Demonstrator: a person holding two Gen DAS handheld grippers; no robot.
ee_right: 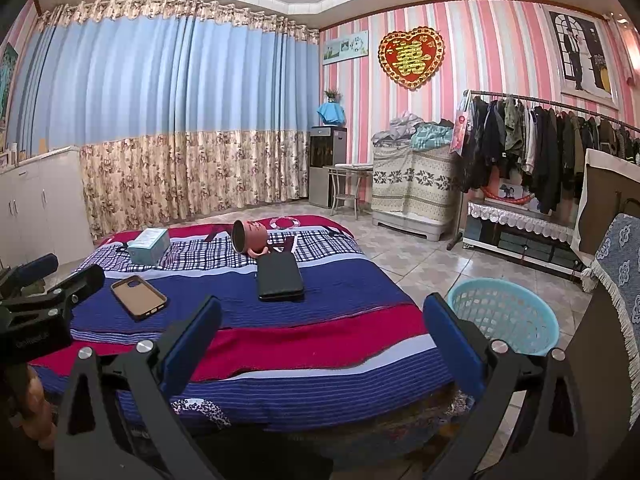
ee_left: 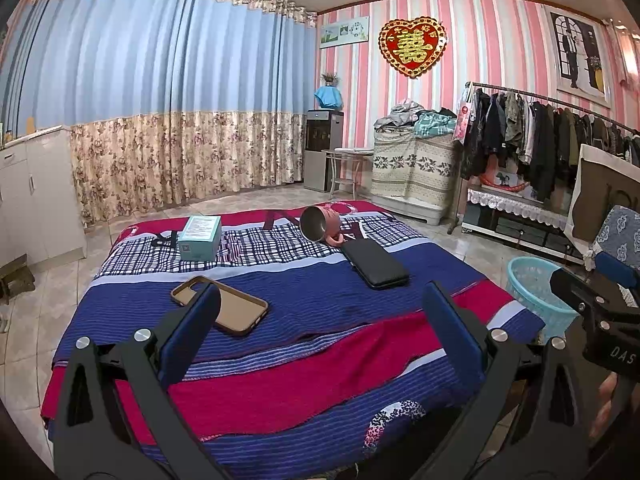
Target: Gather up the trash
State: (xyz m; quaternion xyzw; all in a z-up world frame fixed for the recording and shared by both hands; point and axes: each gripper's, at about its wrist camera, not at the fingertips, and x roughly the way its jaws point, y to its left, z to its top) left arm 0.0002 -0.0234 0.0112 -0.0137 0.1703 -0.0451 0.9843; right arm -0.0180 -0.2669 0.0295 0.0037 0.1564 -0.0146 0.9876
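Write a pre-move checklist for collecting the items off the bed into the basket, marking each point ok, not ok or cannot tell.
1. Left tongs open and empty: ok.
2. Right tongs open and empty: ok.
3. Basket upright on the floor at the bed's right side, mouth unblocked: ok.
4. Items in plain sight on the bed: phone case, box, mug on its side, black wallet: ok.
5. Mug clear of the wallet: cannot tell; they look to be touching.
6. Which items count as trash: cannot tell.
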